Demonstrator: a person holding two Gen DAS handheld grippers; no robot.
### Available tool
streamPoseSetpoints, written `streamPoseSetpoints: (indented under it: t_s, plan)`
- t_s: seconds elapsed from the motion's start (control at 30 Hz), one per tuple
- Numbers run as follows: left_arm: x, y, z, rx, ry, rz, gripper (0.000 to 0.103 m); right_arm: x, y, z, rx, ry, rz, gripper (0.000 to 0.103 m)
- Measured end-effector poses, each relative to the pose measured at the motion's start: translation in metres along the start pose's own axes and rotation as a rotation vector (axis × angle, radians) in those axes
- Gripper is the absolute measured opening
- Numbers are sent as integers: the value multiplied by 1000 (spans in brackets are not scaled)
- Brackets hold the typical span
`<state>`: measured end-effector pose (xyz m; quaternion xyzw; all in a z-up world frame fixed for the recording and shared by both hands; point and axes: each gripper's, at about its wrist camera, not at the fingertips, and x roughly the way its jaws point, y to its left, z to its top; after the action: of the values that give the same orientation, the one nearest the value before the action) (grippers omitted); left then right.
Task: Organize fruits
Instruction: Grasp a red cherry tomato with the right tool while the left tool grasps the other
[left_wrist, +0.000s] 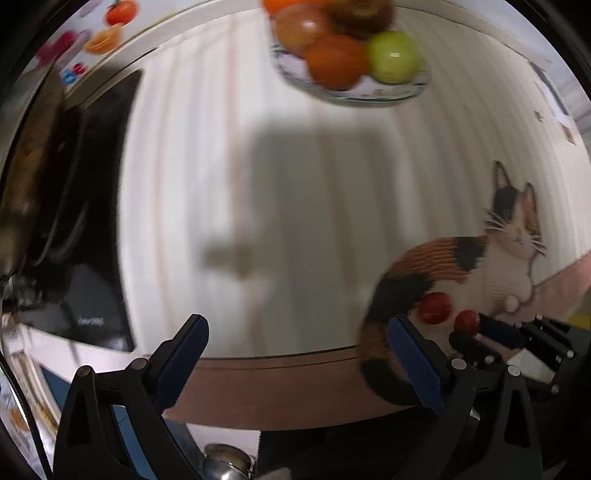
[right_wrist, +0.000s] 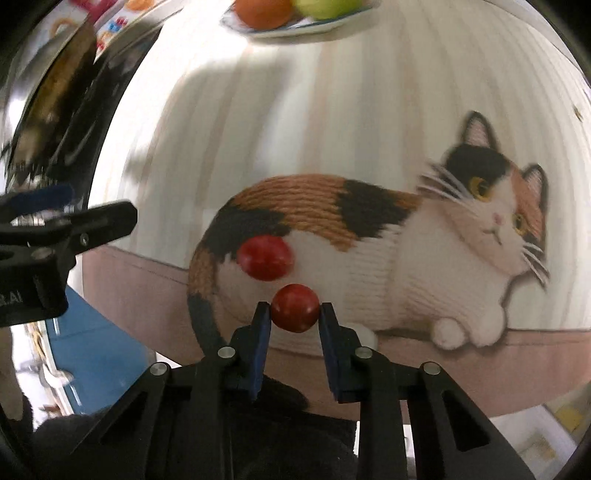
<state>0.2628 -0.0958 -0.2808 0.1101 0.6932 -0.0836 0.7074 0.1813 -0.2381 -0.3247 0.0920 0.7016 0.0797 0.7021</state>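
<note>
My right gripper (right_wrist: 295, 308) is shut on a small red round fruit (right_wrist: 295, 307), its blue pads pressing both sides, low over a mat printed with a calico cat (right_wrist: 369, 236). A second red fruit (right_wrist: 265, 257) lies on the mat just beyond it. In the left wrist view both red fruits (left_wrist: 435, 307) (left_wrist: 467, 321) show at the right, the nearer one at the right gripper's tip. My left gripper (left_wrist: 295, 343) stands open over bare mat with nothing between its fingers. A plate (left_wrist: 391, 94) holds oranges (left_wrist: 336, 61) and a green apple (left_wrist: 393, 55) at the far side.
A dark tray-like object (left_wrist: 92, 206) lies at the mat's left edge. The mat has a pink border (right_wrist: 480, 373) near me. A person's forearm (left_wrist: 565, 284) comes in from the right. The plate (right_wrist: 280, 31) shows at the top of the right wrist view.
</note>
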Motion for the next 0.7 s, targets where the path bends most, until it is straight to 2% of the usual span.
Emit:
streamPoseSetpoints:
  t_s: [0.27,0.33,0.43,0.5,0.53,0.6,0.7]
  plan:
    - [16,-62,3,171,9,-120,98,-29,-52,3,140,-70,-1,29]
    - [22,-72,4,186,25,-144,90,-31,-61,6,157,-76,-13,28]
    - [34,-84,5,209,46,-162,70,-34,-72,8,177,-87,-22,28]
    - [40,-90,5,221,54,-155,42,-36,-77,7,189,-93,-24,28]
    - [44,-92,4,225,64,-156,36,-37,-80,7,193,-96,-26,28]
    - [45,-93,2,238,40,-149,26,-40,-84,7,205,-103,-23,29]
    - [43,-84,4,199,41,-171,25,-44,-86,6,214,-119,-21,29]
